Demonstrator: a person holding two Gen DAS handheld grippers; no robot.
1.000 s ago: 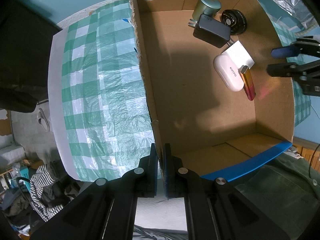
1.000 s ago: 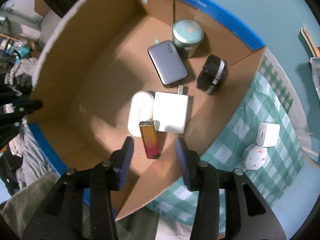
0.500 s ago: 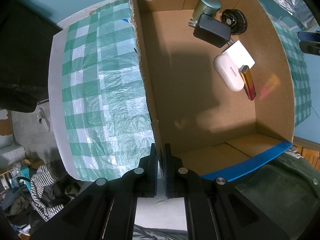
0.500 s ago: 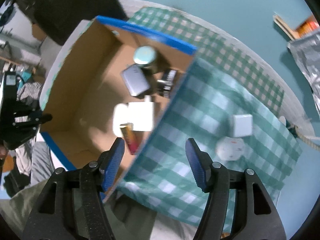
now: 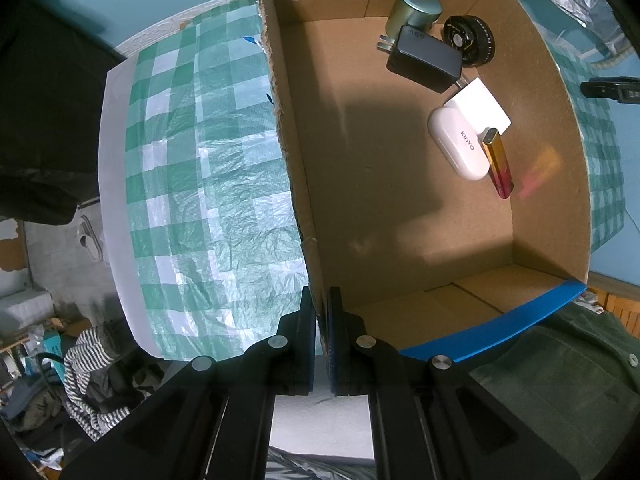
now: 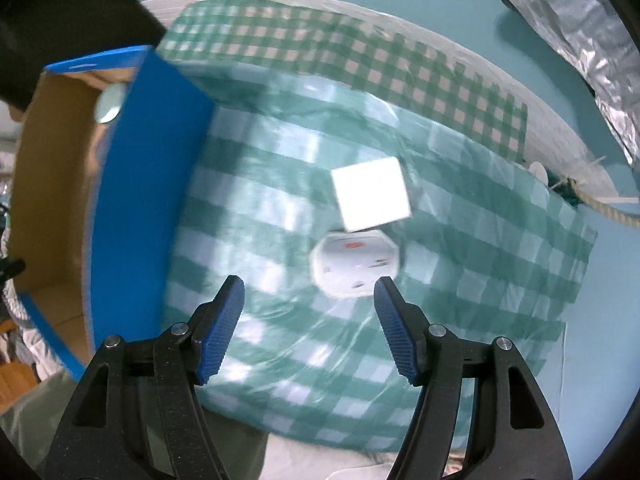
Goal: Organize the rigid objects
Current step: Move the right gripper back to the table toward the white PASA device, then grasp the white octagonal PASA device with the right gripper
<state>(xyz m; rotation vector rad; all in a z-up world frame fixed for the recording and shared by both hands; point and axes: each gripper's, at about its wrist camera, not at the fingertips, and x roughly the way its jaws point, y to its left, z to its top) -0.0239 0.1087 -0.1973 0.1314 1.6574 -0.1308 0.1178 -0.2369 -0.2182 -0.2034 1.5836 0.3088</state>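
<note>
The white octagonal plug adapter [image 6: 356, 266] lies flat on the green-and-white checked tablecloth [image 6: 460, 292], outside the brown cardboard box with blue-taped rims [image 6: 132, 184] and well clear of its near wall, with a white square charger block [image 6: 371, 194] touching or just beside its far edge. The adapter is nearly as long as it is broad, so no marked long axis shows; its printed face looks upward, and motion blur hides finer detail. The right gripper [image 6: 308, 320] hangs above the cloth, pointing down, with nothing between its blue ribbed pads [image 6: 222, 324]; the jaws stand apart and the adapter sits just ahead of the right-hand pad. To do this pick well, in my judgement, the gripper should centre over the adapter, set its pads on two opposite flat sides, and keep clear of the neighbouring block. The left gripper [image 5: 322, 344] is clenched on the box's torn side wall near its corner, steadying it. Inside, along the far wall, lie a white oval earbud case [image 5: 458, 144], a gold-and-red lighter [image 5: 498, 162] and a black charger [image 5: 426, 58].
</note>
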